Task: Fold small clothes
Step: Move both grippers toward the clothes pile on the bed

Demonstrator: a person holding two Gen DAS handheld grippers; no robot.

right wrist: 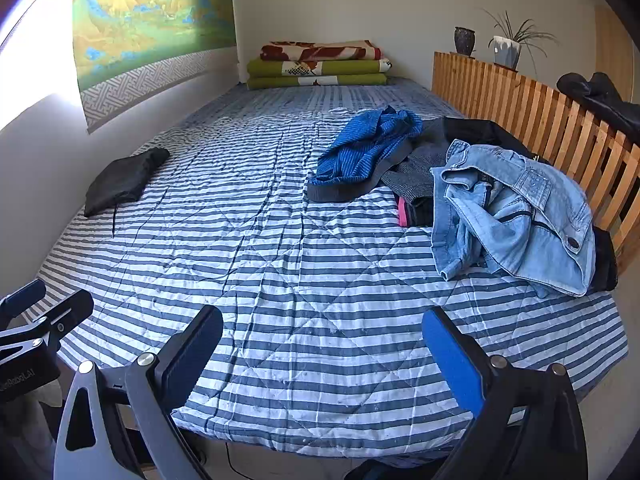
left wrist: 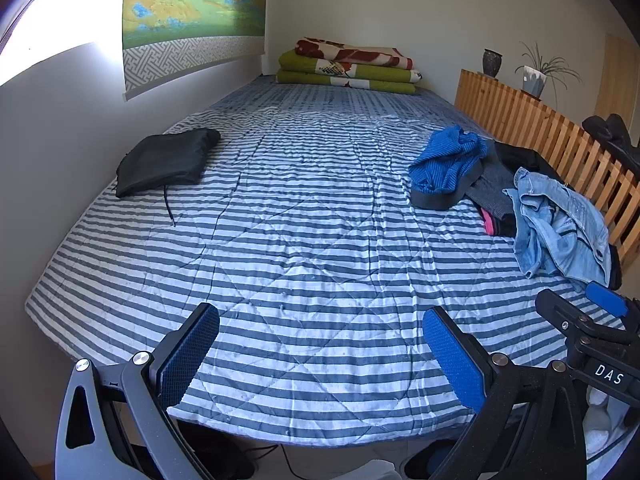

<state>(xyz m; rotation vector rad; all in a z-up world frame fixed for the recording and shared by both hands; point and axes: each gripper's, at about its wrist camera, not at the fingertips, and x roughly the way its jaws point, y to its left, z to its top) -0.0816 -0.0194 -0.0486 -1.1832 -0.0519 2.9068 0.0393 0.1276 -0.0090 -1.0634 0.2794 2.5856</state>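
Observation:
A heap of small clothes lies at the right side of the striped bed (left wrist: 304,248) (right wrist: 304,280): crumpled light denim shorts (left wrist: 560,232) (right wrist: 516,216), a blue striped garment (left wrist: 448,164) (right wrist: 368,144), and grey and black pieces with a pink edge (right wrist: 416,184) beneath them. A folded black garment (left wrist: 164,160) (right wrist: 120,180) rests at the left edge by the wall. My left gripper (left wrist: 320,360) hovers open over the bed's near edge, nothing between its fingers. My right gripper (right wrist: 324,360) is open too, empty, and shows at the right (left wrist: 592,320) of the left wrist view.
Folded blankets (left wrist: 348,66) (right wrist: 320,66) are stacked at the bed's far end. A wooden slatted rail (left wrist: 552,136) (right wrist: 540,112) runs along the right side, with a vase and a potted plant (right wrist: 508,48) on top. A wall hanging (left wrist: 188,12) borders the left.

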